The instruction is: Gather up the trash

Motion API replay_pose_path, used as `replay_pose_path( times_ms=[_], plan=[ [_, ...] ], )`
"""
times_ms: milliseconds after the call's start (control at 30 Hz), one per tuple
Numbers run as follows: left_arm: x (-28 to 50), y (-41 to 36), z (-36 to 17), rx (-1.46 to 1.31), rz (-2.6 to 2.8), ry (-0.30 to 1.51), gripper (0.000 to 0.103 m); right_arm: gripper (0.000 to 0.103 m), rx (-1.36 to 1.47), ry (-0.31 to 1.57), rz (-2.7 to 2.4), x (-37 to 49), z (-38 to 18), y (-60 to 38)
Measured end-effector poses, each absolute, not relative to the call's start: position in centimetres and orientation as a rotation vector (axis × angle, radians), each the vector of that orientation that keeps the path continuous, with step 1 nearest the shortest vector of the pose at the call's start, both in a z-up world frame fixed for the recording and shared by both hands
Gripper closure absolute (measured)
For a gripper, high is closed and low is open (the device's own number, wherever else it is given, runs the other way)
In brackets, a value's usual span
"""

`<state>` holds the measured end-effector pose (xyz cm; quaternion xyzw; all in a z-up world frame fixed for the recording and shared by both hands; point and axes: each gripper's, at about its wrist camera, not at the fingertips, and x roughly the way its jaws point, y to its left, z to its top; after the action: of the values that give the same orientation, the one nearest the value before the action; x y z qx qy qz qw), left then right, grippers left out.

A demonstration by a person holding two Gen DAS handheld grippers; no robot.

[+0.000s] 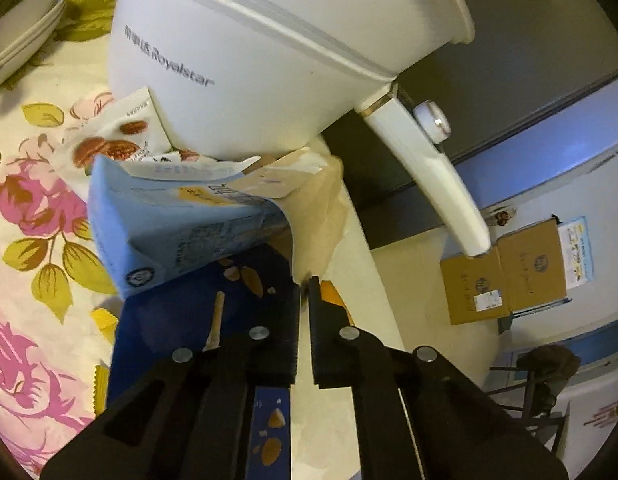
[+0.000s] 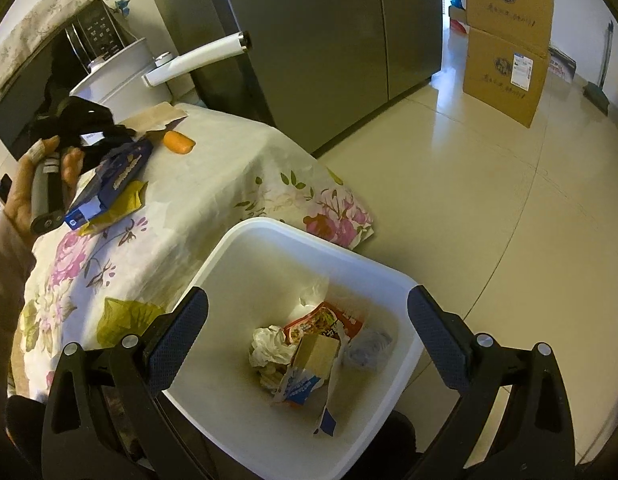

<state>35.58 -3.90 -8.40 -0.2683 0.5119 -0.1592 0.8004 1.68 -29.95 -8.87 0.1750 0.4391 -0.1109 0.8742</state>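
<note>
White bin point(image 2: 269, 236) only rightward

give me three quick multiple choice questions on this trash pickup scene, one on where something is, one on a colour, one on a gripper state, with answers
1. Where is the white bin?
A. on the table
B. on the floor beside the table
C. on top of the cardboard boxes

2. What colour is the packet in the left gripper?
A. dark blue
B. red
C. green

3. How does the right gripper stand?
A. shut on a tissue
B. shut on nothing
C. open, holding nothing

Answers:
1 B, the bin sits low next to the hanging floral tablecloth, with trash inside.
2 A, the left wrist view shows a dark blue packet with nut pictures between the nearly closed fingers.
3 C, its fingers are spread wide above the bin with nothing between them.
</note>
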Motion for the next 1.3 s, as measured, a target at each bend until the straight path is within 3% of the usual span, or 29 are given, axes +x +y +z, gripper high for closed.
replay_pose_path(
  times_ms=[300, 567, 967, 1267, 1300],
  plan=[
    [29.2, -1.9, -3.7, -0.515, -0.467, 0.953, 0.102, 0.007, 0.299, 0.911, -0.187, 5.2, -7.2, -28.6],
    [22.5, 2.2, 1.0, -0.465, -0.509, 0.813, 0.102, 0.007, 0.135, 0.785, -0.085, 14.5, -3.5, -25.8],
    [17.0, 7.5, 2.8, -0.44, -0.469, 0.7, 0.102, 0.007, 0.001, 0.873, 0.013, 27.2, -7.2, -20.1],
    [17.0, 8.2, 2.6, -0.439, -0.475, 0.696, 0.102, 0.034, 0.047, 1.001, 0.04, 30.5, -10.3, -19.9],
    [16.9, 8.2, 2.6, -0.439, -0.476, 0.697, 0.102, 0.042, 0.052, 1.011, 0.042, 30.6, -10.5, -19.9]
  ],
)
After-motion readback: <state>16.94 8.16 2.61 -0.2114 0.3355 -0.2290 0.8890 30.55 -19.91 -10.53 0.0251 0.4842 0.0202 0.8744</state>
